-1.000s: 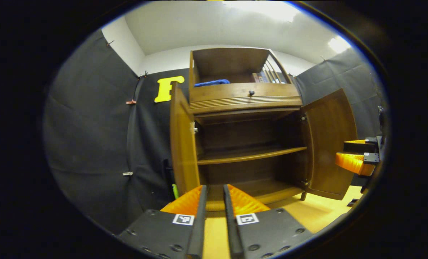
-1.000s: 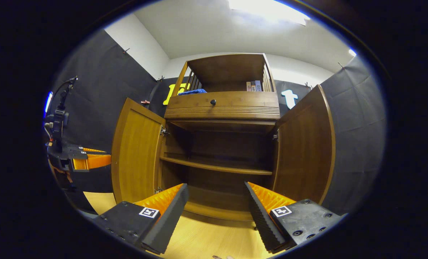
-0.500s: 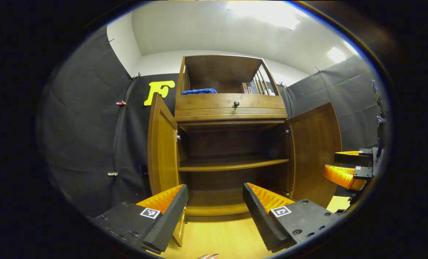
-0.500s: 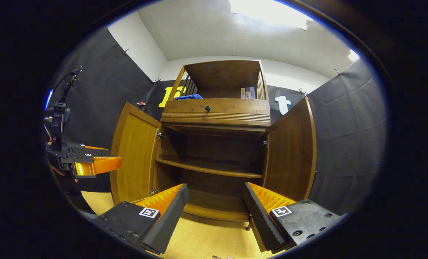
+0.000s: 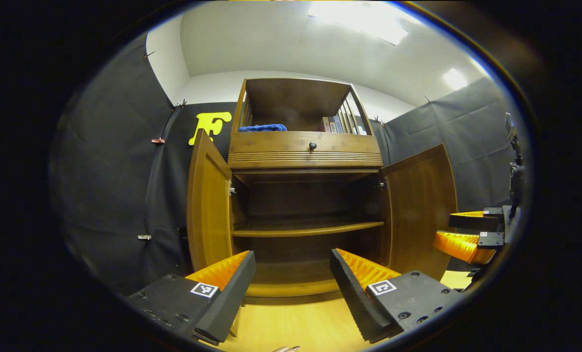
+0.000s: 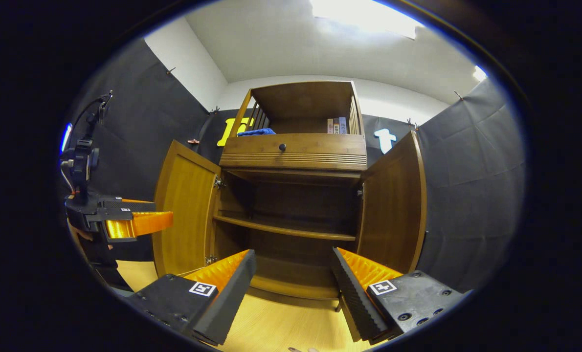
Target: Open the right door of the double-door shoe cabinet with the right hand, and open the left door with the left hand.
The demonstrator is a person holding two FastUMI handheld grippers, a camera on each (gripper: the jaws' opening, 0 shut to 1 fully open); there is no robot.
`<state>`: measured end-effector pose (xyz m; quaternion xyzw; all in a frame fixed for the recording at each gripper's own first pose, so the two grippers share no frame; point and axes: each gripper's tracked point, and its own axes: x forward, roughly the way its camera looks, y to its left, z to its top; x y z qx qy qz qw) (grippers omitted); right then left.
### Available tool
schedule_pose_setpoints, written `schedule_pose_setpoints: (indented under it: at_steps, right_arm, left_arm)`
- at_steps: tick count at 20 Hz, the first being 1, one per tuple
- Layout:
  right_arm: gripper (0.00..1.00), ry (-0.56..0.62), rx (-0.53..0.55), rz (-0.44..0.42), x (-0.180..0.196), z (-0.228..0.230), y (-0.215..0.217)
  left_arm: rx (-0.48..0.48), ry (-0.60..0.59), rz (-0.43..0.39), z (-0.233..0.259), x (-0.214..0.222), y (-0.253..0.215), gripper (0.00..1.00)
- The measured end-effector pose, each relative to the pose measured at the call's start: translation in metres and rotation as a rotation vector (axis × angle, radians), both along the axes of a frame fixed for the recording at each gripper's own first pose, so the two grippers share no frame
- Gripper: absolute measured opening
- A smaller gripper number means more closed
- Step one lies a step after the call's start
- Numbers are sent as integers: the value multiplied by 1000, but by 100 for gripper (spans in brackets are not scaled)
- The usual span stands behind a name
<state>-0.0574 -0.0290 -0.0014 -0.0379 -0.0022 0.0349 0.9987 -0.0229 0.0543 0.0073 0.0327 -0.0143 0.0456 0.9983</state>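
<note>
Both doors stand wide — the left door (image 5: 208, 205) and right door (image 5: 420, 210) swung clear of the cabinet (image 5: 306, 195), so the job looks done to me. My left gripper (image 5: 291, 288) and right gripper (image 6: 293, 288) are both spread wide, holding nothing, set back from the wood. Best now: draw straight back — no brushing either door's edge.

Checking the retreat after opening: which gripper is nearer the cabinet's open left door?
Left. In the right gripper view, the left gripper sits just outside the left door, close to its free edge. The right gripper faces the cabinet's middle, nearer the right door.
</note>
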Motion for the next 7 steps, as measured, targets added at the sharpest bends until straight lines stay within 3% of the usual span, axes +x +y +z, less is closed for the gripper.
schedule_pose_setpoints:
  at_steps: [7]
  right_arm:
    - [97,4,9,-33,-6,1,-17]
  left_arm:
    - [-3,-1,-28,-1,4,-17,95]
